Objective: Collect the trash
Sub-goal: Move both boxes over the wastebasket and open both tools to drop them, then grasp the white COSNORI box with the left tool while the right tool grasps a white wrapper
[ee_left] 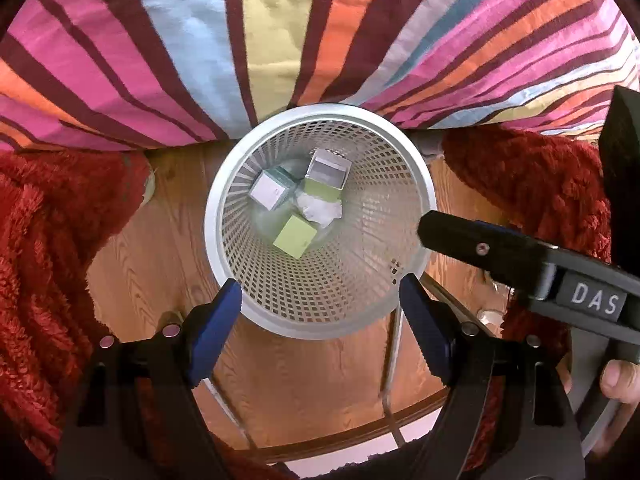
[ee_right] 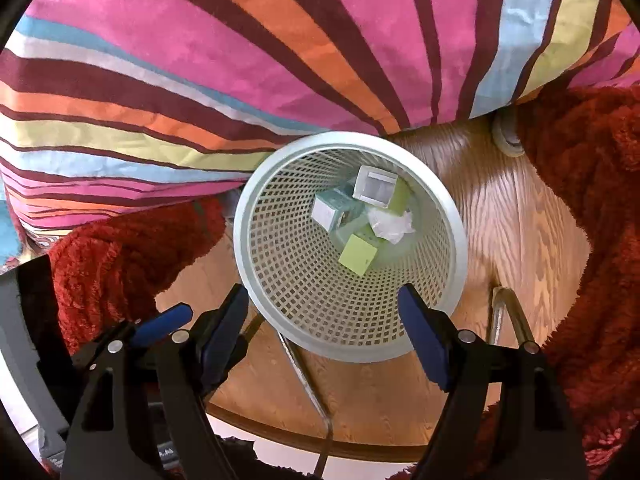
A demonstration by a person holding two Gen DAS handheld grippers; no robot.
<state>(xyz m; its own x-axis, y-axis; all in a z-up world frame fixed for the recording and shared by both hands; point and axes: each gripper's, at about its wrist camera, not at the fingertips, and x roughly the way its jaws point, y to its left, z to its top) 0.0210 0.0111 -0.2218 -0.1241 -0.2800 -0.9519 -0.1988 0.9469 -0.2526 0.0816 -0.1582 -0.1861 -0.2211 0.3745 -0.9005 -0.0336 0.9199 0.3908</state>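
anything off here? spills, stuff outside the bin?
Nothing stands out. The mesh bin stands upright on the wood floor, with small boxes and crumpled paper inside. Left gripper and right gripper are open, empty.

- Left wrist view looks steeply down from close above the mesh bin [ee_left: 320, 220].
- Right wrist view does likewise, offset sideways.
- Both share the bin [ee_right: 348, 244], wooden floor [ee_left: 304, 380] and striped bedding [ee_right: 200, 60].

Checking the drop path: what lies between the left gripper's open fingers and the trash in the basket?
Left wrist view: only the basket's mesh wall; left gripper holds nothing.
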